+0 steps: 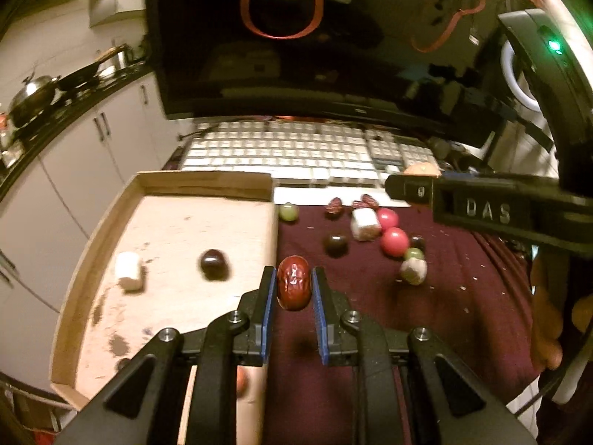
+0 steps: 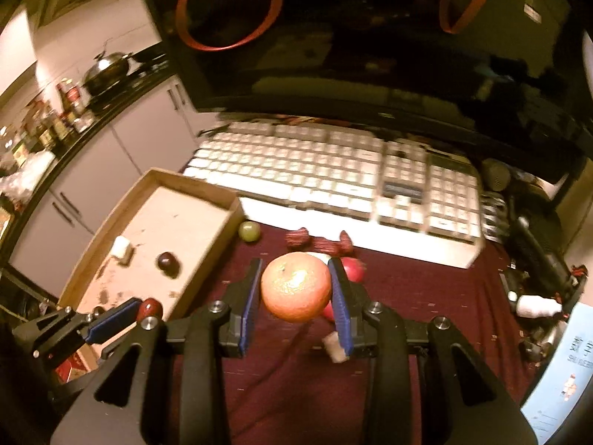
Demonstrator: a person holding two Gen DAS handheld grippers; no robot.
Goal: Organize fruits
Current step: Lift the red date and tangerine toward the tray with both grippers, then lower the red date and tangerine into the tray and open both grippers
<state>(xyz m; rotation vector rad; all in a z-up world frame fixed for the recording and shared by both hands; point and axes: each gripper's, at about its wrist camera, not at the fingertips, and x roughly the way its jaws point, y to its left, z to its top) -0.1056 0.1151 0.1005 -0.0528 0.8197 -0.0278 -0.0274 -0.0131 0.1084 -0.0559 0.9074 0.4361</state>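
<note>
Two fruits in the air at once — both mid-carry toward the tray.

The left hand-held gripper (image 1: pixel 294 278) pinches a wrinkled dark-red date (image 1: pixel 293 287), the right hand-held gripper (image 2: pixel 294 289) a round orange tangerine (image 2: pixel 295 286), both above the maroon-covered desk (image 1: pixel 426 315). The shallow wooden tray (image 1: pixel 90 237) lies just left, already holding a dark grape (image 1: pixel 214 262); next, I judge, each must cross its rim and release — low, lest they roll.
</note>
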